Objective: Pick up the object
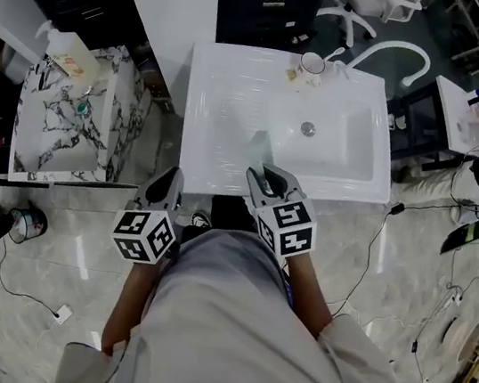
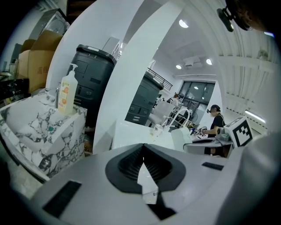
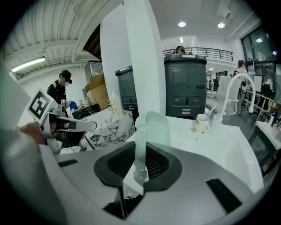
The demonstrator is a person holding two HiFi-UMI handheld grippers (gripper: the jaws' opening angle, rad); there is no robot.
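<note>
Poking from R tongs point(image 3: 139, 169): pale plastic obj point(image 3: 153, 127), base hidden.

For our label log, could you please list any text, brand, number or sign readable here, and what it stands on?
No text is readable.
Pump bottle: orange label, print too small.
Cardboard box: print blurred.
Marker cubes: square patterns only, no letters.

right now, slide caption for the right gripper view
Right hand-held gripper clamps a translucent plastic piece at the white sink.
</note>
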